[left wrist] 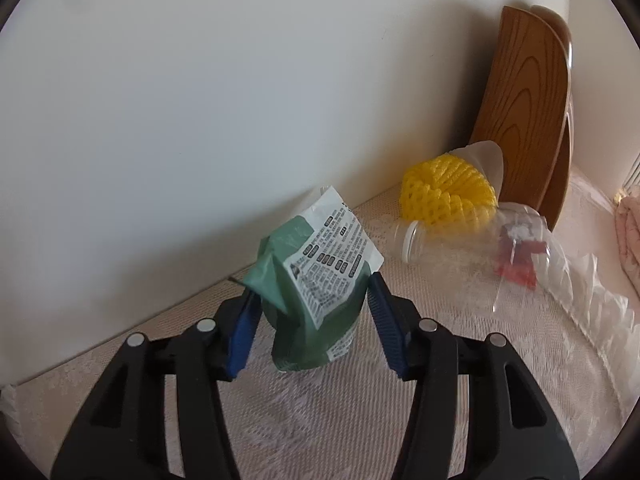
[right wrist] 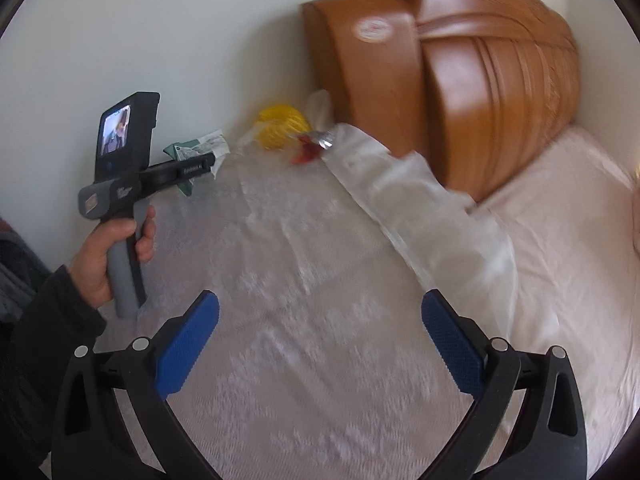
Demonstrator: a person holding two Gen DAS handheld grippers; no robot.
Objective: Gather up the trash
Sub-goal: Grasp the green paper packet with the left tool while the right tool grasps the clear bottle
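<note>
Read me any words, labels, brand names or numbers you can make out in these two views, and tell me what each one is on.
Nothing can be quoted with confidence.
Green and white wrapper: dense blocks of small print, too small to read.
Side of the left gripper, right wrist view: a short white word, too blurred to read.
Round pale sticker on the wooden headboard: blurred, unreadable.
Red scraps in the clear bag: no legible text.

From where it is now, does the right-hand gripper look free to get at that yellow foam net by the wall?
Probably yes. The right gripper is open over bare bedcover, with nothing between it and the yellow foam net. The crinkled clear plastic lies off to one side.
</note>
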